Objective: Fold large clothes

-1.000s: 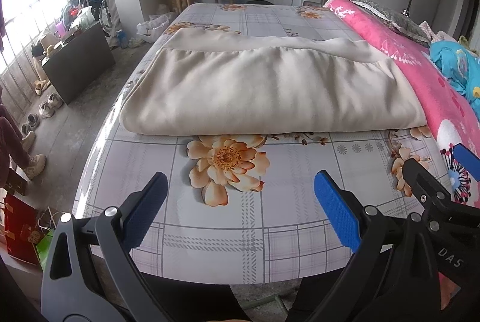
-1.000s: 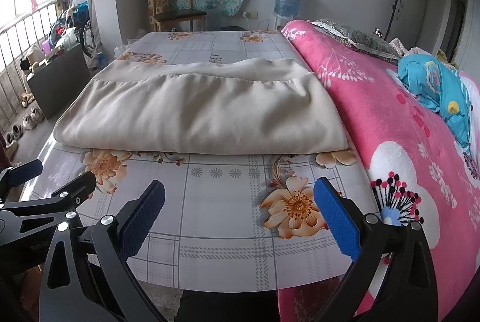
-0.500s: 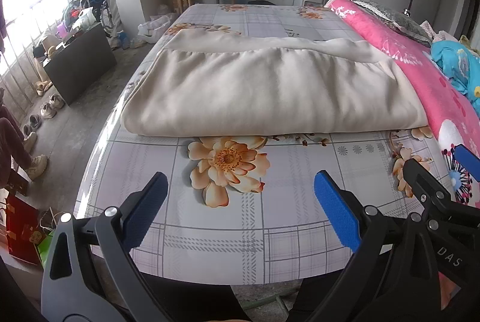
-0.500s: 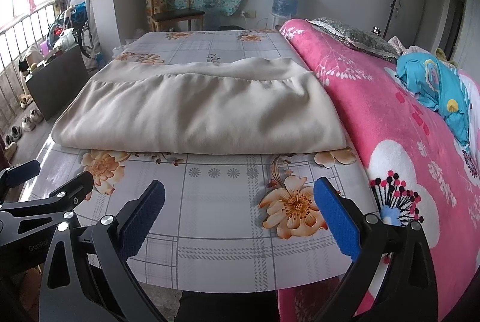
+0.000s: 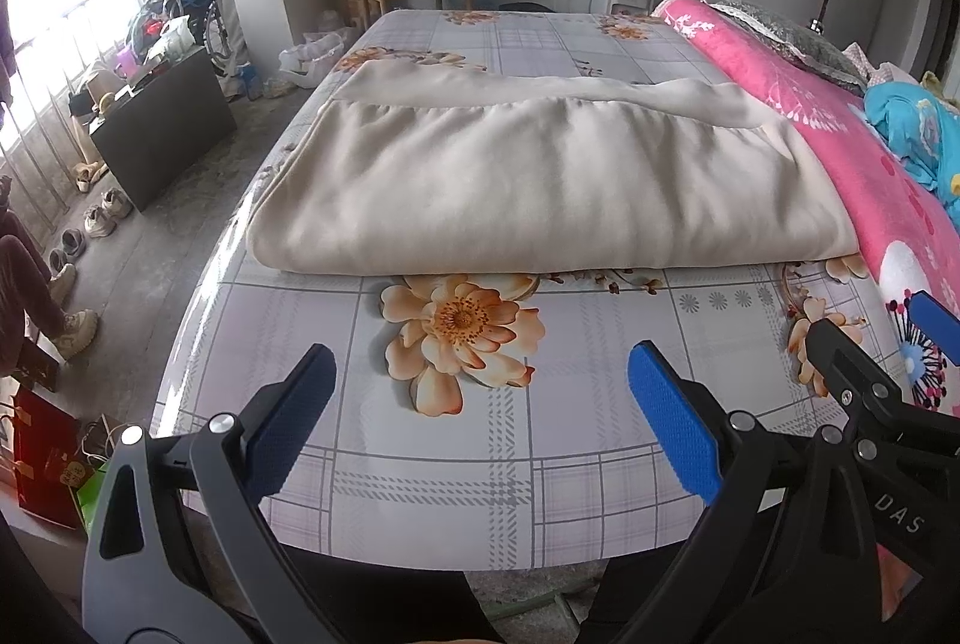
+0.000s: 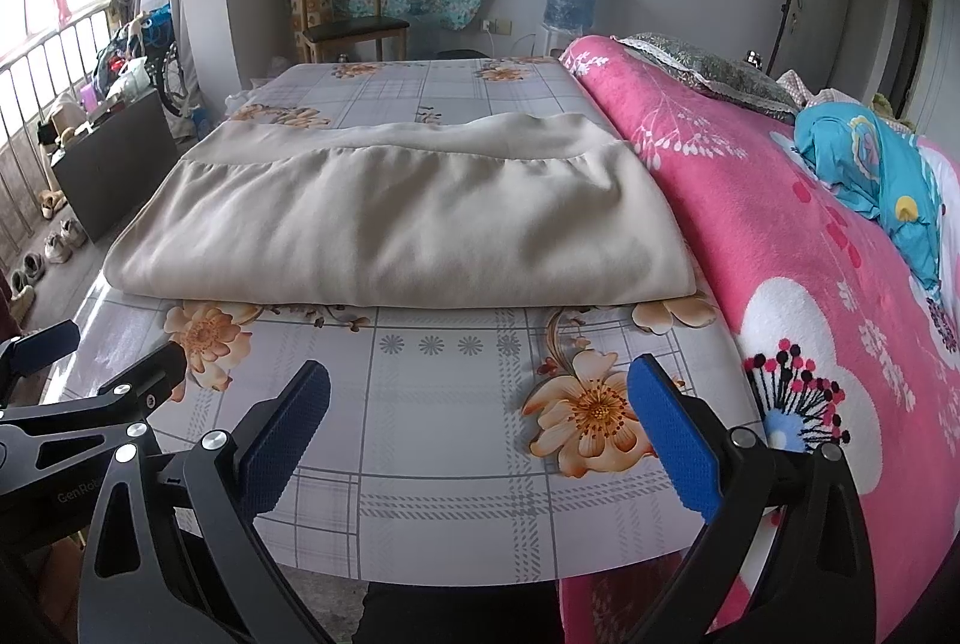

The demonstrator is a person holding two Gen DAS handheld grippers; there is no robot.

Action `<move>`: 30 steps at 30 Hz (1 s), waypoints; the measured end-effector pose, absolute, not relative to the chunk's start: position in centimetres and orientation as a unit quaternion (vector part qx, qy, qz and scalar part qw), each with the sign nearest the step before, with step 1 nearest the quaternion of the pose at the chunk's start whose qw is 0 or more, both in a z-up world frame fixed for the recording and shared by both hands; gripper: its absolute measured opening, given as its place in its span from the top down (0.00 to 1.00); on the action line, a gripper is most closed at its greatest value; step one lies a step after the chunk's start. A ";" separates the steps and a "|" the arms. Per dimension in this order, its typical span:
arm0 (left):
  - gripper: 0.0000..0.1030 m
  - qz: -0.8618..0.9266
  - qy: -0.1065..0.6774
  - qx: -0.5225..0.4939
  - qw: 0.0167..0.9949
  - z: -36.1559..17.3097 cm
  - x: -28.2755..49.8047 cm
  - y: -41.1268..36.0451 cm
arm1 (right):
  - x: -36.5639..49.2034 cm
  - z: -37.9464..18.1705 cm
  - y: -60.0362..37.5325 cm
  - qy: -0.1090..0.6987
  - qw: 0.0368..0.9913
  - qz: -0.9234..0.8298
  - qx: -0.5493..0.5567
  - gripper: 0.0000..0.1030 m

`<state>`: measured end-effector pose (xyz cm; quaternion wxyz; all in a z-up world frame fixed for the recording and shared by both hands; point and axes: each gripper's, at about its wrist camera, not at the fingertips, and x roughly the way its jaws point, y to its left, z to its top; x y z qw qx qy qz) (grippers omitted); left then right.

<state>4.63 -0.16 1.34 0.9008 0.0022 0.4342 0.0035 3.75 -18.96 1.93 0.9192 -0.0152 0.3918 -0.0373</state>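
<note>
the left gripper (image 5: 480, 404) hangs level over the near edge of the bed (image 5: 456, 500), its two blue-padded fingers (image 5: 672, 422) spread wide with nothing between them, pointing toward the far wall. the right gripper (image 6: 480, 416) is held just beside it on the right at about the same height, also released, jaws wide apart and gripping nothing; its tip shows at the right edge of the left wrist view, and the left tool's tip shows at the left edge of the right wrist view. neither touches the cloth. the beige garment (image 5: 540, 188) lies folded flat across the middle of the bed, its near fold edge running left to right beyond the printed flowers, well apart from both grippers. a pink blanket (image 6: 810, 284) lies along the right side, touching the garment's right edge.
</note>
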 end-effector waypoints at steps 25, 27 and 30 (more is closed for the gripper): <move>0.08 0.006 0.433 0.003 0.901 1.5 4.6 0.1 | 3.8 1.9 -19.0 0.392 0.919 -0.037 -0.014 0.06; 0.08 0.005 0.433 0.003 0.901 1.5 4.6 0.0 | 3.8 1.9 -19.1 0.392 0.919 -0.037 -0.014 0.06; 0.08 0.005 0.433 0.003 0.901 1.5 4.6 0.1 | 3.8 1.9 -19.1 0.392 0.919 -0.037 -0.014 0.06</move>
